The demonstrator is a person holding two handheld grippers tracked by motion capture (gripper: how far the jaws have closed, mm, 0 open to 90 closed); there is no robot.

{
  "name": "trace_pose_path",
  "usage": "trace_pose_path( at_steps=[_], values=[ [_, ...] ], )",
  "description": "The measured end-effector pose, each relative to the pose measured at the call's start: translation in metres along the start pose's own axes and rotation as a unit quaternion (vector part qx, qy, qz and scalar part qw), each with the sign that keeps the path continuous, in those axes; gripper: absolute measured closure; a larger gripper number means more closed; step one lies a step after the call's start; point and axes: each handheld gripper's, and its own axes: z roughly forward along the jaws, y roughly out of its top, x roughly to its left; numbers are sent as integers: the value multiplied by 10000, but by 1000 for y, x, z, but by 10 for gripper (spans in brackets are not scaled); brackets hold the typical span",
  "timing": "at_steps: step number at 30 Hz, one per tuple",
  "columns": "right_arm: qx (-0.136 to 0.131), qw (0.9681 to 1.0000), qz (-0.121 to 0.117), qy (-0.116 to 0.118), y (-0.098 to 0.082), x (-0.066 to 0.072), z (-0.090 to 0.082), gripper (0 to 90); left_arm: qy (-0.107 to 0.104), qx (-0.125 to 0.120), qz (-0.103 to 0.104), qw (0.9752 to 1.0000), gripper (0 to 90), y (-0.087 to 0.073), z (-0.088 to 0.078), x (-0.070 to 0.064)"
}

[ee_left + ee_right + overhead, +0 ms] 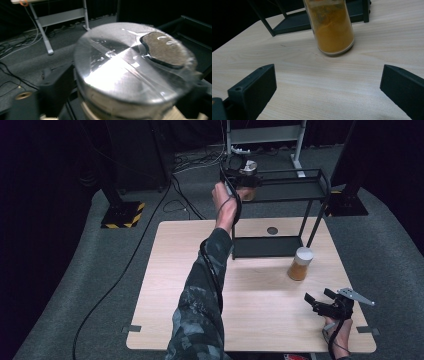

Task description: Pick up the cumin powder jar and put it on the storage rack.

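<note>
A jar with a silver lid [248, 168] stands on the top shelf of a black wire rack [292, 191] at the table's far edge. My left gripper [239, 181] is raised to it, and in the left gripper view the lid [125, 65] sits close up with one black jaw on each side. My left gripper [125, 87] looks open around the jar. A white-capped jar of orange powder [300, 265] stands on the table in front of the rack. My right gripper [319, 296] rests open near the table's front right corner, facing that orange jar [332, 30] with nothing between its jaws [327, 82].
The wooden table [190, 285] has a round cable hole [272, 230] near the rack's lower shelf [267, 247]. Cables trail over the grey floor at the left. A stand base with yellow-black stripes [122, 215] and a metal desk frame [265, 135] lie beyond the table.
</note>
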Motion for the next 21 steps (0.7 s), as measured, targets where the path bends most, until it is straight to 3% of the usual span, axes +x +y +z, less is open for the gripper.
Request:
trace_pose_path(
  at_steps=[3, 12, 15, 19, 21],
  values=[
    [18, 10000, -10, -3, 1, 0, 0, 0, 88, 40, 98, 9999, 3, 0, -9, -5],
    [24, 10000, -31, -36, 1, 2, 1, 0, -63, 207, 461, 9987, 0, -22, -41, -1],
    [86, 9999, -67, -31, 3, 2, 2, 0, -108, 268, 555, 9980, 0, -37, -51, 2],
    [71, 10000, -38, -42, 2, 2, 1, 0, -366, 351, 594, 9969, 0, -66, -65, 9],
    [86, 9999, -55, -43, 3, 3, 1, 0, -333, 375, 671, 9965, 0, -84, -71, 6]
  ],
)
